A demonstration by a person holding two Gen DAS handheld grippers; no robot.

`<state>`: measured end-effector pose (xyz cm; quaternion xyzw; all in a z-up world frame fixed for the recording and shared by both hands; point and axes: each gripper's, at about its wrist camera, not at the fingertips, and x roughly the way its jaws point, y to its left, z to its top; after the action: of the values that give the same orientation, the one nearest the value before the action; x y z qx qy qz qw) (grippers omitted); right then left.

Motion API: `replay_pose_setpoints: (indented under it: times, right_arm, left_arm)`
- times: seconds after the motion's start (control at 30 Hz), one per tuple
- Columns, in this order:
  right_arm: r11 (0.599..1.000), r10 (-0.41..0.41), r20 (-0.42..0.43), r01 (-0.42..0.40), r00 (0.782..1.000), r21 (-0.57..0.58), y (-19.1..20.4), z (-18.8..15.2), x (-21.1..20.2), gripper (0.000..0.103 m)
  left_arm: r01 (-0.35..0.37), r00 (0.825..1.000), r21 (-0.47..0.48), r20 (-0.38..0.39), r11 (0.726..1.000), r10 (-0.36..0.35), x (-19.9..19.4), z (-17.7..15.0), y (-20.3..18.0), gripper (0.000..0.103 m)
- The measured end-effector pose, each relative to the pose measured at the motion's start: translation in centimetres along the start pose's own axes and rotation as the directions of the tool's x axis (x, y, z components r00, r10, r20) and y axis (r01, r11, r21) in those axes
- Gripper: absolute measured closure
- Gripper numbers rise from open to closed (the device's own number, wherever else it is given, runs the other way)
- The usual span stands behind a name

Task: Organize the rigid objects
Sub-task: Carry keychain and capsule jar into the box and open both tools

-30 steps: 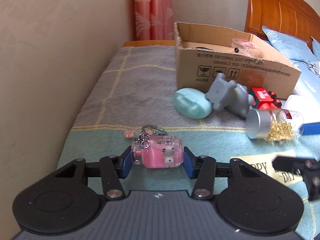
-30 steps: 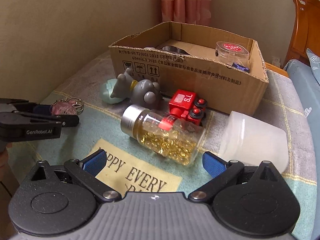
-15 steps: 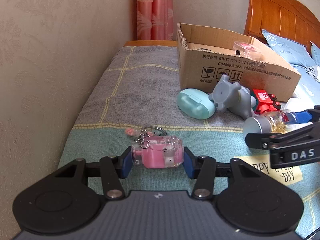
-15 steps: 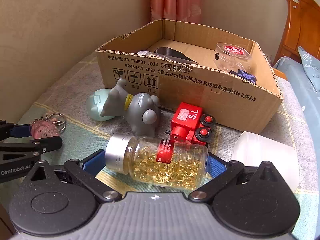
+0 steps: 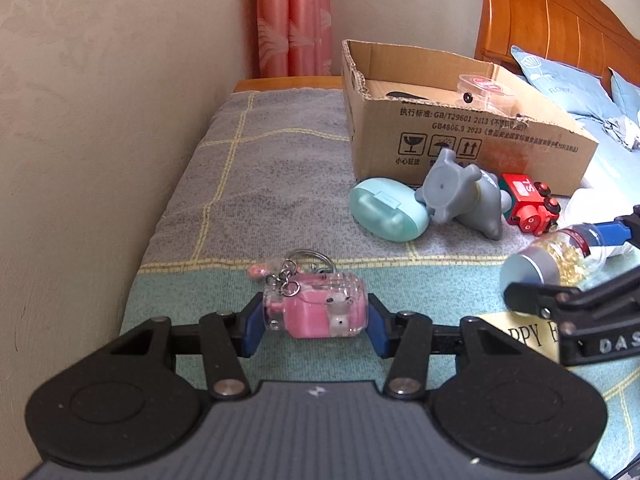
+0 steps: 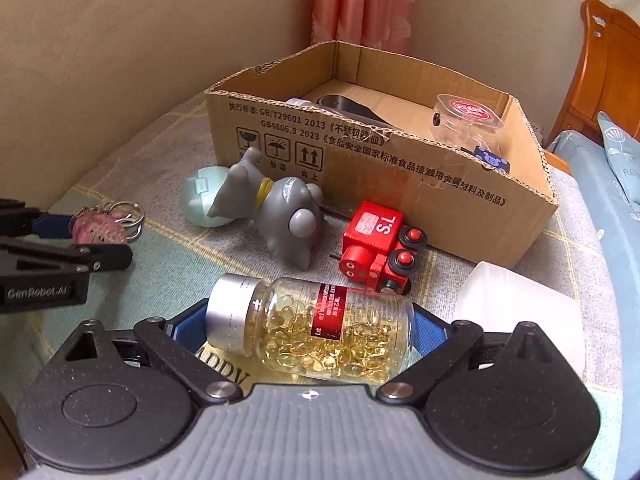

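My left gripper (image 5: 314, 318) is shut on a pink clear keychain charm (image 5: 314, 311), held just over the blanket. My right gripper (image 6: 310, 330) has its blue pads on both ends of a capsule bottle (image 6: 320, 326) with a silver cap, lying on its side. That bottle also shows in the left wrist view (image 5: 556, 258). An open cardboard box (image 6: 400, 172) stands behind, holding a clear round container (image 6: 468, 120) and a dark object. The left gripper shows in the right wrist view (image 6: 76, 240).
On the blanket lie a mint oval case (image 5: 386, 208), a grey toy animal (image 6: 280, 212), a red toy train (image 6: 378, 246) and a white plastic tub (image 6: 520, 312). A wall runs along the left. A wooden headboard (image 5: 560, 28) and pillows are at the right.
My right gripper moved forward over the capsule bottle and closed its pads onto it. My left gripper kept its hold on the keychain and rose a little.
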<state>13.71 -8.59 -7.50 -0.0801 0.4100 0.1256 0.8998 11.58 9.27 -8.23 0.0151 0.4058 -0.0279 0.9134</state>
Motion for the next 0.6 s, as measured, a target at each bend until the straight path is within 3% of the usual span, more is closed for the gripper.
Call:
replay_pose_setpoints:
  times: [0.6]
  right_arm:
    - [0.99,0.102,0.03,-0.099,0.994,-0.098,-2.7,0.7,-4.9,0.003]
  left_arm:
    - [0.043,0.999,0.017,-0.009,0.999,-0.043,-3.1,1.7,-0.2,0.053]
